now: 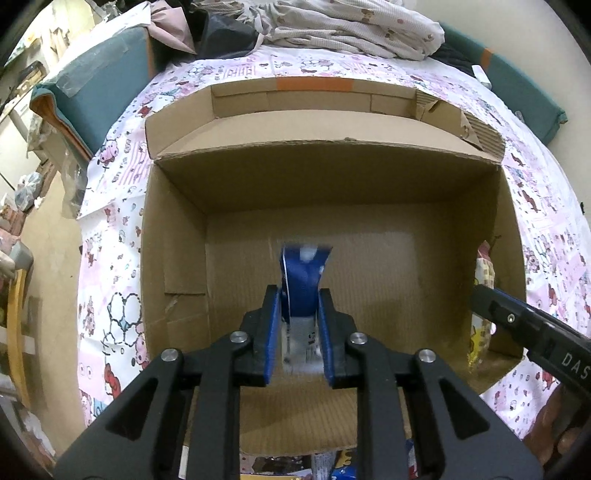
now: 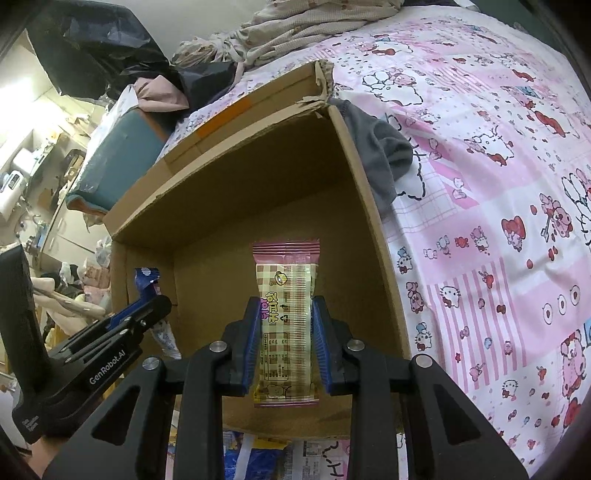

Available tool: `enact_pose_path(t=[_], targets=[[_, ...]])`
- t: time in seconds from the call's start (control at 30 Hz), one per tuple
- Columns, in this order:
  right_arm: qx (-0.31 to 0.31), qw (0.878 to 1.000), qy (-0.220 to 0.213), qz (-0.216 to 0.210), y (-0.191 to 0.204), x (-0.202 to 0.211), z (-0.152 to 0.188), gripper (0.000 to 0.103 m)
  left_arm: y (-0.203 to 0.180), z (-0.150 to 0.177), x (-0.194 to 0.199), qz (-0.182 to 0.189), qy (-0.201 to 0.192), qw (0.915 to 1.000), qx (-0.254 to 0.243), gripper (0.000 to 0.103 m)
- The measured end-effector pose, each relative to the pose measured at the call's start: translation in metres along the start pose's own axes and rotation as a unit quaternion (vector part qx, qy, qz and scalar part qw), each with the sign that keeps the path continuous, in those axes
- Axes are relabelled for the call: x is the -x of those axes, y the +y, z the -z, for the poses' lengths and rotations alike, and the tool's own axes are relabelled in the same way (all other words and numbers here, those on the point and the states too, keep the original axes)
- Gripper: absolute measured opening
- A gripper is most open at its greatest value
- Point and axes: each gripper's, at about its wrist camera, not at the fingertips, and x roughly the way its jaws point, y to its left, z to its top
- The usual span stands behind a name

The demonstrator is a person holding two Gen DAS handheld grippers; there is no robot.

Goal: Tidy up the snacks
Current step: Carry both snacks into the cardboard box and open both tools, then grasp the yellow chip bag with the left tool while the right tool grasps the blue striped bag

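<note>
Here, left tongs (image 1: pixel 298 306) pinching a glossy blue packet (image 1: pixel 303 280), right tongs (image 2: pixel 284 314) a crinkly checkered wrapper (image 2: pixel 286 325), over corrugated cardboard box (image 1: pixel 177 236).

Left tongs (image 1: pixel 300 314) and right tongs (image 2: pixel 285 321) side by side, each clamped on a packet.

Pink cartoon-print bedsheet (image 1: pixel 110 206), patchwork of hearts, kittens and lambs, spread flat across the bed. Heap of crumpled pale bedding (image 1: pixel 347 26) with small bear motifs at the far edge. Black plastic bag (image 2: pixel 92 44) beside that heap. Teal cushioned headboard (image 1: pixel 107 77), orange-trimmed, on the left side. Grey cloth (image 2: pixel 384 147) bunched on the sheet. Cluttered shelving (image 2: pixel 26 173) in the background, contents indistinct.
</note>
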Motion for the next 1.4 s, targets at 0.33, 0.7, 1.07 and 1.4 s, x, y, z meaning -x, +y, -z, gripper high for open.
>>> enact_pose_path(t=[0.33,0.7,1.07,1.4], targets=[[-0.002,0.998,-0.050,-0.026,0.007,0.026,-0.002,0.077,0.007,0.003,0.027,0.001,-0.034,0.9993,0.015,0.080],[0.009,0.997,-0.069,-0.022,0.017,0.059,0.023,0.081,0.026,0.026,0.072,0.003,-0.053,0.9984,0.016,0.080],[0.018,0.997,-0.065,-0.026,0.023,0.081,0.065,0.081,0.046,0.081,0.099,0.031,-0.033,0.9989,0.014,0.080],[-0.035,0.999,0.002,-0.040,0.008,0.068,0.105,0.081,0.067,0.156,0.051,0.072,0.090,0.9877,0.106,0.079]])
